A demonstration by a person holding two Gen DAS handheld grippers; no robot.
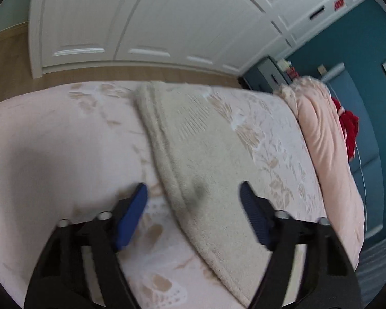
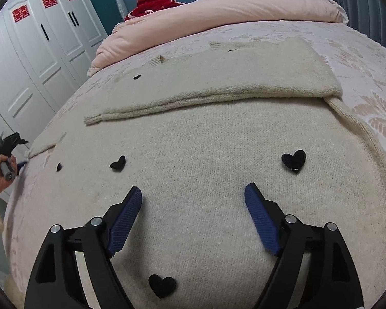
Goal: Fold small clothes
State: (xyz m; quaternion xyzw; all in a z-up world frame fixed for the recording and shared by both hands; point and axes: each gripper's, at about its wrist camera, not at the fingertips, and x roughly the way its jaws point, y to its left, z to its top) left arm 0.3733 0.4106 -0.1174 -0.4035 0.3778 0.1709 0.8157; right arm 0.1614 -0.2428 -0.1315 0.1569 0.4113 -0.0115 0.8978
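Beige sweater (image 2: 205, 141) lies flat — 1 sleeve (image 2: 218, 87) folded crosswise, cuff pointing left.

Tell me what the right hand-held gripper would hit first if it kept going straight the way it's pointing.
Most likely the beige sweater itself. The right hand-held gripper is open and aimed low over the knit body, short of the folded-over sleeve. Depth is hard to judge, so the exact contact spot is uncertain.
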